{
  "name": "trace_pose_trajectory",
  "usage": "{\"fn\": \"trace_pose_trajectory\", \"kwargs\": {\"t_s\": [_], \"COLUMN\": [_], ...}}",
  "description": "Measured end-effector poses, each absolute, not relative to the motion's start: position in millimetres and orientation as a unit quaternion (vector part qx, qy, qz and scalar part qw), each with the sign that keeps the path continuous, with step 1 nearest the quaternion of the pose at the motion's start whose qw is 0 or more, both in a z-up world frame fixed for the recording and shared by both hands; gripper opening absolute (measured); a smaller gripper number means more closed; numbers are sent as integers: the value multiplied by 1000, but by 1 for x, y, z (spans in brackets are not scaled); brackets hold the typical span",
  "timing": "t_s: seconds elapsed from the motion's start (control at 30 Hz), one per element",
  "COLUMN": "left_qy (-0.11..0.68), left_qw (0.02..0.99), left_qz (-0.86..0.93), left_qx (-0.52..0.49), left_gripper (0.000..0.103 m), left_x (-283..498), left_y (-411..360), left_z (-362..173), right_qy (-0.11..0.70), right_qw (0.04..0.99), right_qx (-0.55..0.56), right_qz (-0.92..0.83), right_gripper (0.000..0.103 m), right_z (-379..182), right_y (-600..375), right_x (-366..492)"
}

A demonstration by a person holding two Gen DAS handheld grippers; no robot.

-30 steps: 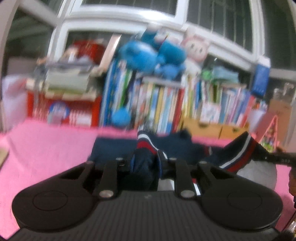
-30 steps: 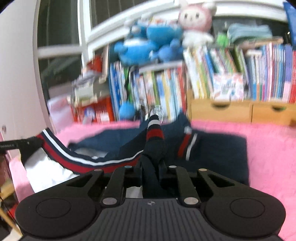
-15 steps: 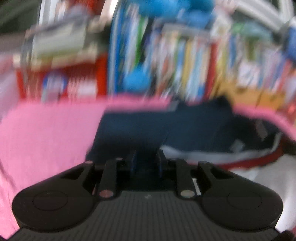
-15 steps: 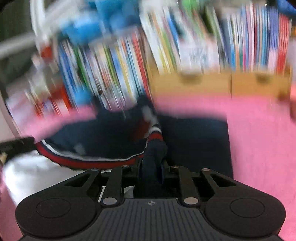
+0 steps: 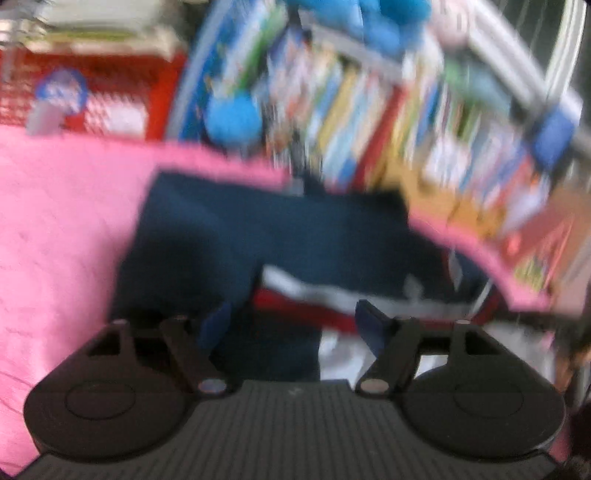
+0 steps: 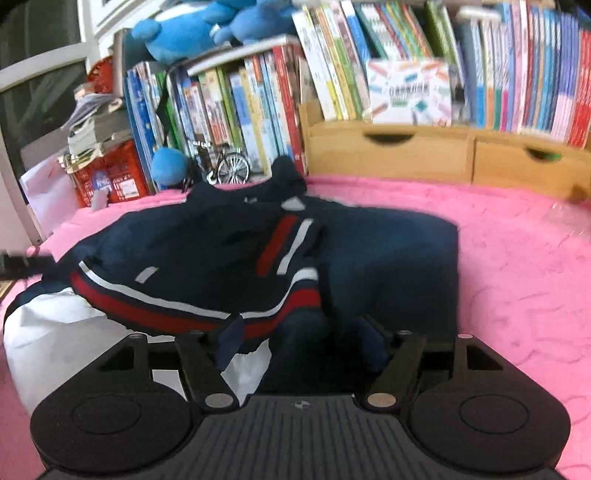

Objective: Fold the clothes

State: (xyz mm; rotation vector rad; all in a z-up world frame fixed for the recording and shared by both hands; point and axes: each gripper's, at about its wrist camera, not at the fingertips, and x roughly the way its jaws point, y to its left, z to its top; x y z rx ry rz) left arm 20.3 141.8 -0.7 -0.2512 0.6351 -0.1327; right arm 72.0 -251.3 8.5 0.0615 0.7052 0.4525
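Observation:
A navy jacket (image 6: 388,258) with red and white stripes and a white lining lies folded over on the pink blanket (image 6: 524,266). In the blurred left wrist view the same jacket (image 5: 229,240) spreads ahead of my left gripper (image 5: 293,319). That gripper stands open over the near cloth, with nothing pinched. My right gripper (image 6: 301,338) is open too, its blue-padded fingertips (image 6: 231,338) spread on either side of the striped hem, which lies loose between them.
Behind the blanket runs a row of books (image 6: 258,107) and wooden drawers (image 6: 391,155). Blue plush toys (image 6: 184,29), a small model bicycle (image 6: 225,166) and a red crate (image 6: 107,177) stand at the back left. Bare pink blanket lies to the right.
Both grippers were shut on the lifted hem; they came down and opened. The cloth has dropped onto the jacket, folded over.

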Motion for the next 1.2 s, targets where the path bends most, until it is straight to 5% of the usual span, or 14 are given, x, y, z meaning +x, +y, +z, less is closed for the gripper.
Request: {"fn": "trace_pose_trajectory", "kwargs": {"t_s": [0.07,0.1,0.17,0.37,0.57,0.87,1.1,1.17,1.2], "left_qy": [305,297,275,161,162,263,302,301,296], "left_qw": [947,949,955,985,987,963,952,952,953], "left_qz": [-53,-52,-52,-50,4,38,40,52,61], "left_qx": [-86,-90,-98,-42,12,41,19,22,20], "left_gripper": [25,18,15,14,16,23,34,49,53], "left_x": [13,8,-2,13,109,179,186,186,181], "left_y": [131,131,133,121,117,121,130,129,132], "left_z": [1,6,19,88,78,-4,-11,-11,-7], "right_qy": [346,341,321,204,152,272,290,291,291], "right_qw": [911,913,919,952,970,949,948,949,949], "right_qx": [25,13,1,-20,-31,-70,-86,-91,-93], "right_qz": [225,225,229,226,190,143,98,85,79], "right_gripper": [35,26,15,12,14,18,30,42,60], "right_z": [2,1,10,73,104,22,-1,-5,-6], "right_y": [-246,-243,-240,-234,-227,-190,-190,-190,-190], "right_x": [69,65,51,38,104,208,209,207,206]}}
